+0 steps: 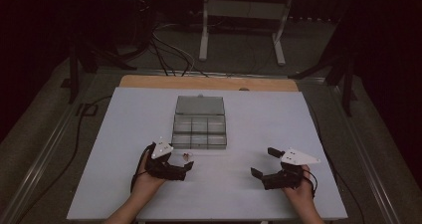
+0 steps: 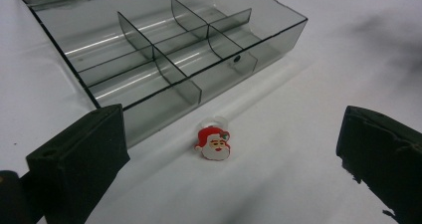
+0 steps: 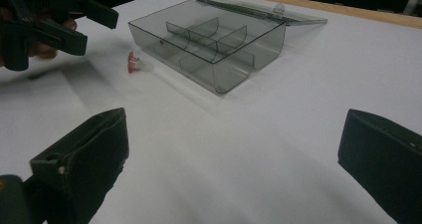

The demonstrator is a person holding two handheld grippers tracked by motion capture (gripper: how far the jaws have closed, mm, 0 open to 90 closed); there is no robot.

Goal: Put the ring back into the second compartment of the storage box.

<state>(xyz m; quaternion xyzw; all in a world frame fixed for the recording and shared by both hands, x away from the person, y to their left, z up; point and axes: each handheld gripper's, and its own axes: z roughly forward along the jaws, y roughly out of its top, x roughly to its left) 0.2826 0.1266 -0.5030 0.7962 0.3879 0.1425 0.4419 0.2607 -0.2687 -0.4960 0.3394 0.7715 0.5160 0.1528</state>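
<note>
A small Santa-face ring point(image 2: 215, 143) lies face up on the white table, just in front of the near wall of a clear grey compartment box point(image 2: 189, 55). My left gripper point(image 2: 233, 149) is open, its jaws wide on either side of the ring and not touching it. From above, the ring point(image 1: 187, 157) sits by the left gripper point(image 1: 183, 162), below the box point(image 1: 199, 129). My right gripper point(image 1: 263, 162) is open over bare table to the right, holding nothing. In the right gripper view point(image 3: 234, 149) the ring point(image 3: 134, 63), box point(image 3: 209, 40) and left gripper point(image 3: 50, 20) lie ahead.
The box's lid point(image 1: 199, 104) lies flat behind it, and its several compartments look empty. The white board point(image 1: 124, 134) rests on a wooden table edge point(image 1: 209, 82). Cables point(image 1: 169, 55) and a stand point(image 1: 239, 15) are on the dark floor beyond.
</note>
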